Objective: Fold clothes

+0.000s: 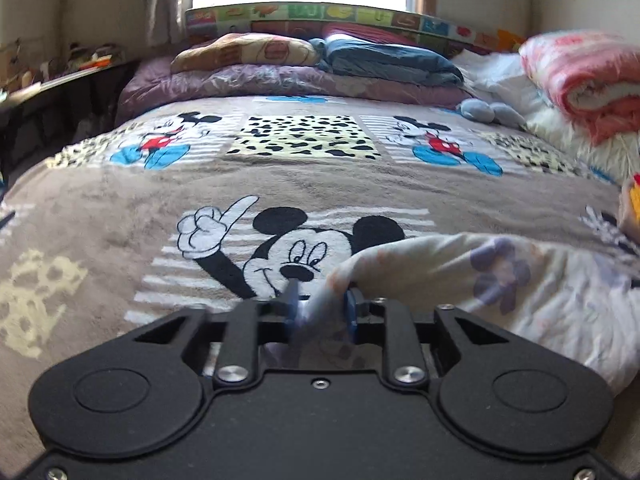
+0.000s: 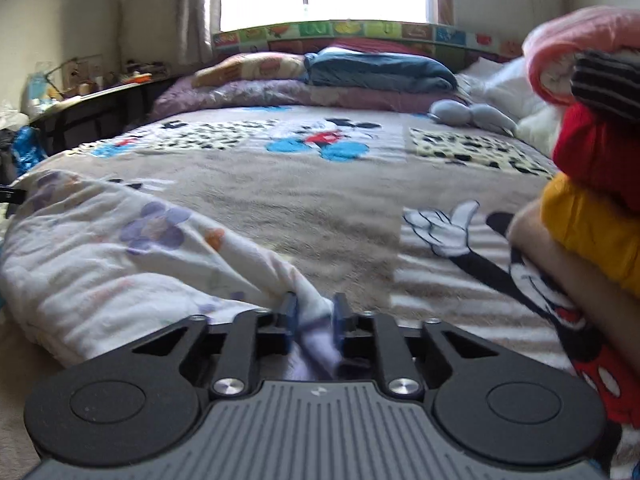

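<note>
Floral garment (image 1: 500, 280) lies on bed blanket (image 1: 120, 200). Its corners sit between L gripper (image 1: 320, 304) & R gripper (image 2: 314, 316), jaws slightly parted, cloth unpinched. Fold may slump if corners slip out.

Beige fleece cartoon-print bed blanket (image 1: 132, 208): plush, matt, short nap, faintly brushed. White floral cotton garment (image 1: 500, 280): thin, soft, crumpled, matt. Left gripper (image 1: 322, 304): matt black plastic body, smooth round caps, shiny metal screws; blue fingers (image 1: 351, 312) look like plastic or rubber. Right gripper (image 2: 314, 316): same black plastic, plus grey ribbed plate (image 2: 316, 420), matt. Pink rolled fleece blanket (image 1: 588, 80): fluffy. Purple quilted bedding (image 2: 260, 94): slight sheen. Red and yellow folded cloth stack (image 2: 592, 184): matt.
</note>
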Tool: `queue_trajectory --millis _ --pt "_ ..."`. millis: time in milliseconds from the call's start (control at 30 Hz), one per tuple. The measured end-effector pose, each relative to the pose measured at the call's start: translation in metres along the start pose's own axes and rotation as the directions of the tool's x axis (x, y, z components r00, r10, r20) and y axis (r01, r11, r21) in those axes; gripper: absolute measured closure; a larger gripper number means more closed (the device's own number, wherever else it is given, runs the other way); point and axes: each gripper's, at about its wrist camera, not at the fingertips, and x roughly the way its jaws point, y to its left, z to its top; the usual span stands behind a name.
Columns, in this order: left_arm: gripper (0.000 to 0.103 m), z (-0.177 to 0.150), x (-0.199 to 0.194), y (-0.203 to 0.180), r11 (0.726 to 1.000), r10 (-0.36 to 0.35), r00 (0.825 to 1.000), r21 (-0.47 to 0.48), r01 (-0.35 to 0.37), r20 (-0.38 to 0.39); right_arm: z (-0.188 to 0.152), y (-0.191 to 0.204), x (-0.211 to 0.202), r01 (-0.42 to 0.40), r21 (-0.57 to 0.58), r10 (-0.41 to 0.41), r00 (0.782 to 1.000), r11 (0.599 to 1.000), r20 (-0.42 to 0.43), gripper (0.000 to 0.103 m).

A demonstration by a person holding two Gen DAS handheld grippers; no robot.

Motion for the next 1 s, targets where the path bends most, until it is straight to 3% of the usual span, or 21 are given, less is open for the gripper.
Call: queue_trajectory --millis 33,100,300,433,667,700,733,767,867,1000 --pt "0.068 0.001 -0.004 0.007 0.999 0.002 1.0 -0.039 -0.002 0.008 0.0 -0.003 0.0 0.005 0.023 -0.005 1.0 1.0 0.005 0.066" --pt "0.058 0.002 -0.011 0.02 0.993 0.012 1.0 -0.117 -0.01 0.022 0.001 -0.009 -0.006 0.017 0.06 -0.019 1.0 0.998 0.023 0.061" --pt "0.058 -0.003 -0.023 0.059 0.943 0.009 1.0 -0.334 -0.001 0.021 0.013 -0.004 -0.03 0.112 0.004 -0.111 0.986 0.994 0.123 0.06" --pt "0.058 -0.013 -0.012 0.067 0.904 -0.059 0.998 -0.426 0.042 -0.026 0.02 0.011 -0.038 0.075 -0.058 -0.065 0.986 0.996 0.152 0.06" --pt "0.061 -0.023 0.0 0.045 0.923 -0.111 0.992 -0.376 0.079 -0.065 0.013 0.034 -0.031 -0.04 -0.117 0.048 0.997 0.992 0.062 0.06" --pt "0.067 -0.023 0.001 0.041 0.933 -0.098 0.993 -0.354 0.069 -0.065 0.011 0.034 -0.029 -0.044 -0.115 0.05 0.998 0.992 0.05 0.059" --pt "0.087 -0.023 0.001 0.035 0.948 -0.075 0.995 -0.314 0.051 -0.065 0.01 0.033 -0.027 -0.047 -0.111 0.052 0.998 0.993 0.039 0.059" --pt "0.1 -0.022 0.0 0.029 0.964 -0.051 0.997 -0.265 0.033 -0.062 0.008 0.032 -0.025 -0.053 -0.1 0.056 0.998 0.994 0.03 0.058" --pt "0.101 -0.015 -0.012 0.021 0.98 -0.015 1.0 -0.197 0.013 -0.007 0.005 0.027 -0.022 -0.071 -0.054 0.072 0.997 0.996 0.016 0.057" --pt "0.101 -0.007 -0.026 0.026 0.979 0.014 0.999 -0.206 -0.006 0.036 0.006 0.028 -0.026 -0.073 -0.074 0.076 0.997 0.995 0.032 0.057"
